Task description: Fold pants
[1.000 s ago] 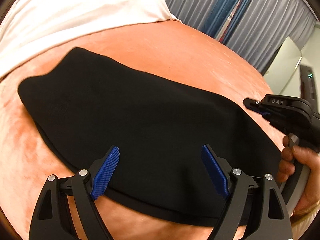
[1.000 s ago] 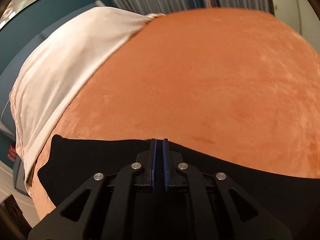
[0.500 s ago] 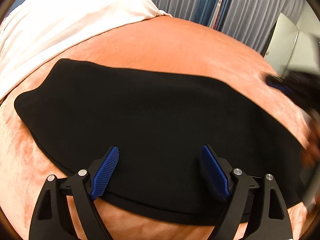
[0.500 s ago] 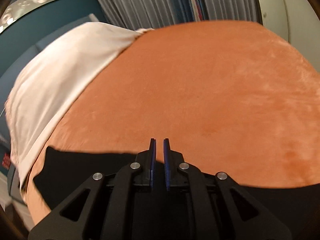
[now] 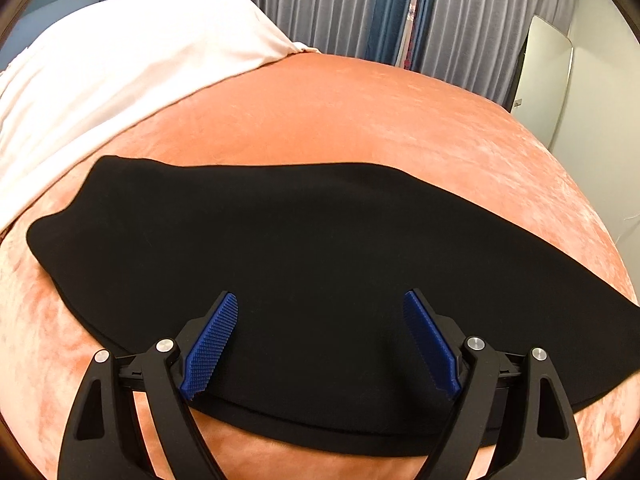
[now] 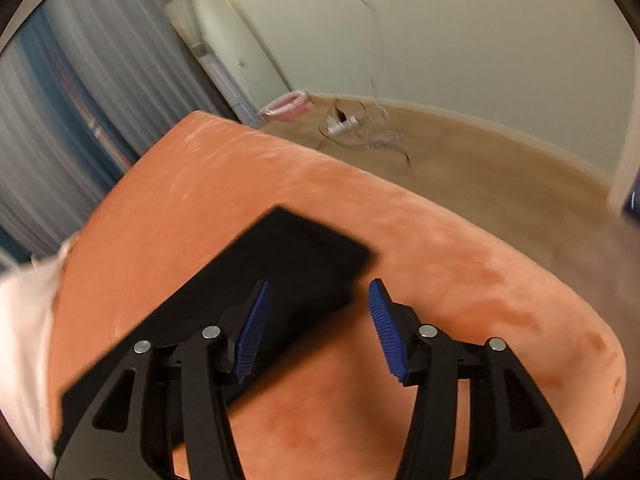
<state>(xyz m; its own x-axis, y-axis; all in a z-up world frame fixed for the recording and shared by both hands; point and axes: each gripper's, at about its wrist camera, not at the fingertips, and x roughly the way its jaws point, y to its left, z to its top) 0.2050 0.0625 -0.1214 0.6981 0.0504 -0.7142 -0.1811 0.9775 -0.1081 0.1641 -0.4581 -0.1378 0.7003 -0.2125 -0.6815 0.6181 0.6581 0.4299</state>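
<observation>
Black pants (image 5: 320,248) lie flat, folded lengthwise, on an orange velvet bed (image 5: 360,112). My left gripper (image 5: 324,336) is open and empty, hovering over the near edge of the pants at their middle. In the right wrist view the leg end of the pants (image 6: 296,256) lies on the bed (image 6: 460,272). My right gripper (image 6: 318,320) is open and empty above the near corner of that leg end. The view is blurred by motion.
A white sheet (image 5: 120,72) covers the far left of the bed. Grey and blue curtains (image 5: 400,12) hang behind it. To the right there is tan floor (image 6: 480,160) with cables and a pink ring by a cream wall.
My right gripper has let go and opened, and has swung right to the leg end of the pants. It has left the left wrist view. My left gripper has drawn back slightly, still open.
</observation>
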